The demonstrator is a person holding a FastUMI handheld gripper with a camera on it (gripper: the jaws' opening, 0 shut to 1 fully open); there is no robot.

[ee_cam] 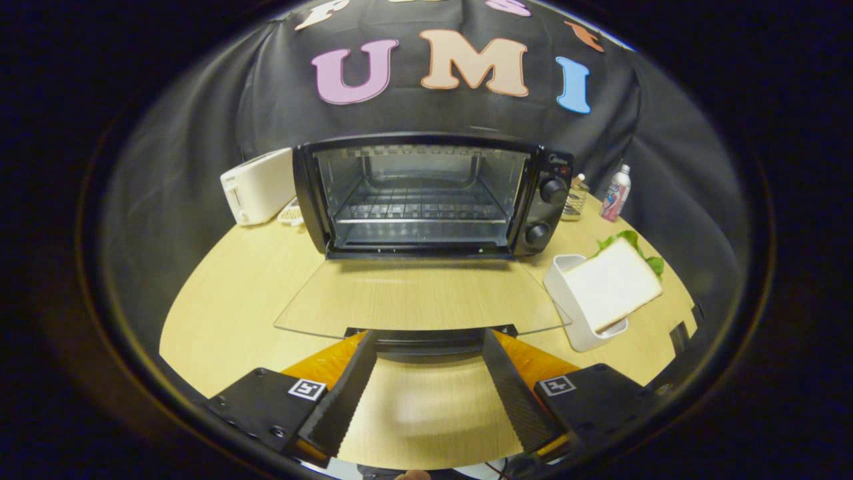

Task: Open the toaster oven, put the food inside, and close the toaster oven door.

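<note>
Toaster oven (426, 197): dark body, standing at the back of the counter (226, 293) against the cloth wall. Door (420, 297) of clear glass, folded fully down and lying flat toward the fingers; dark handle (430, 341) on the door's front edge, just ahead of the fingertips. Cavity open, wire rack (420, 208) inside, nothing on the rack. Two round knobs (553, 191) stacked on the right-hand panel.

Gripper (430, 340): fingers spread wide, holding nothing, tips level with the ends of the door handle; whether touching the handle cannot be told. Square marker tags on both finger mounts.

Food: sandwich (613, 283) of white bread with green lettuce showing at the far edge, propped tilted in a white dish (578, 327), right of the open door and near the oven's knob side.

Other items: white toaster (258, 185) left of the oven, beside it; small patterned object (291, 213) between toaster and oven, kind not clear. Small wire holder (574, 199) just right of the oven. Bottle (616, 193) with coloured label, further right, at the back of the counter.
</note>
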